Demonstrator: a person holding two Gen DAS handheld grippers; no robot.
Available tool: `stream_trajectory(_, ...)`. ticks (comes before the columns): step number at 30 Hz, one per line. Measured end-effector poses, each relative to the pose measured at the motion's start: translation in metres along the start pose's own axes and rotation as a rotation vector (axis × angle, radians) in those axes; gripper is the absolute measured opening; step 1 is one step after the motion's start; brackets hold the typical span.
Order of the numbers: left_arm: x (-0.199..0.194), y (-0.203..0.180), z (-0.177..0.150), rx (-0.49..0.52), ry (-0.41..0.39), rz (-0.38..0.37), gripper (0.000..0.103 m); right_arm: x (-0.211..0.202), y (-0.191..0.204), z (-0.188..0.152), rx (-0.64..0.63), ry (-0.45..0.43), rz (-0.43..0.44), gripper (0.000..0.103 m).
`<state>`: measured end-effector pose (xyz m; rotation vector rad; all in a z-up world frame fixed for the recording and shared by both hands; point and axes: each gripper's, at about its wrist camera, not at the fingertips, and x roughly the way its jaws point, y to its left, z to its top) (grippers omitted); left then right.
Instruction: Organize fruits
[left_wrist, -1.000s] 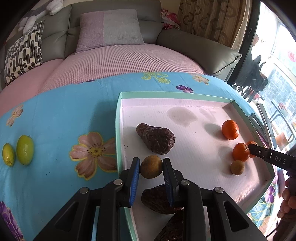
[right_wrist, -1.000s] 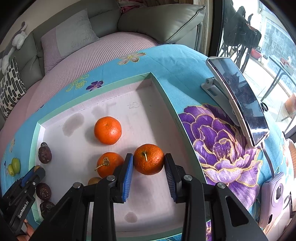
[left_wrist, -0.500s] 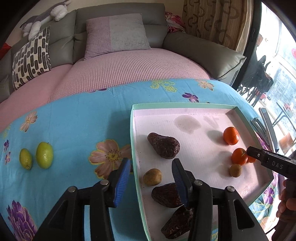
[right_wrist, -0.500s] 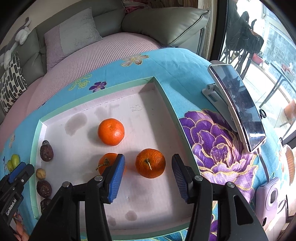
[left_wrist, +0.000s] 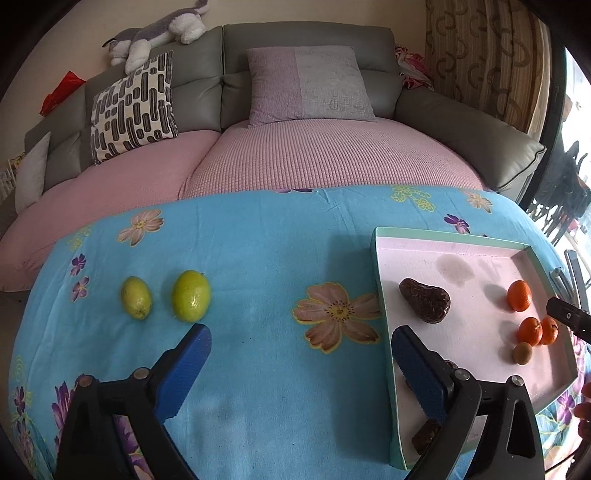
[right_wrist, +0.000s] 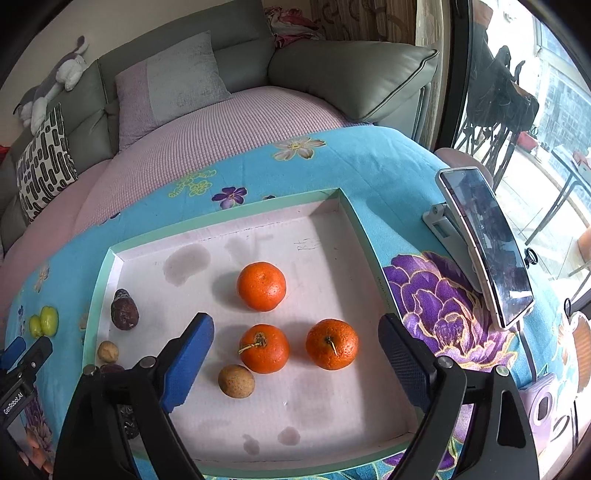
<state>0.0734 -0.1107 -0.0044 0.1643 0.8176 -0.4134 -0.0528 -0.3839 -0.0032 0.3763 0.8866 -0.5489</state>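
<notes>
A green-rimmed white tray (right_wrist: 343, 199) (left_wrist: 458, 236) holds three oranges (right_wrist: 261, 286) (right_wrist: 264, 348) (right_wrist: 331, 343), two small brown fruits (right_wrist: 236, 380) (right_wrist: 108, 351) and several dark wrinkled fruits (right_wrist: 125, 314) (left_wrist: 425, 305). Two green lemons (left_wrist: 191, 295) (left_wrist: 136, 297) lie on the blue flowered cloth, left of the tray. My left gripper (left_wrist: 301, 365) is open above the cloth, its right finger over the tray's left rim. My right gripper (right_wrist: 296, 352) is open over the tray, nothing held, with two oranges between its spread fingers.
A phone on a stand (right_wrist: 487, 243) sits right of the tray. A small lilac device (right_wrist: 543, 406) lies at the near right. A grey sofa with pink covers and cushions (left_wrist: 306, 88) stands behind the table. A window and chairs are on the right.
Both grippers opened wide and drew back. The left one let go of the small brown fruit in the tray and swung left; the right one released the orange, which stays in the tray.
</notes>
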Motion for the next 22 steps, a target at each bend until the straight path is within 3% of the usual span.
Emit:
stream_trajectory(16,-0.013,0.048,-0.006,-0.003,0.000,0.054,0.103,-0.021,0.057,-0.006,-0.084,-0.099,0.044,0.091)
stream_trajectory(22,-0.019,0.078,-0.006,-0.026,0.008,0.114,0.103,-0.034,0.088,-0.008,-0.160,-0.129,0.076,0.091)
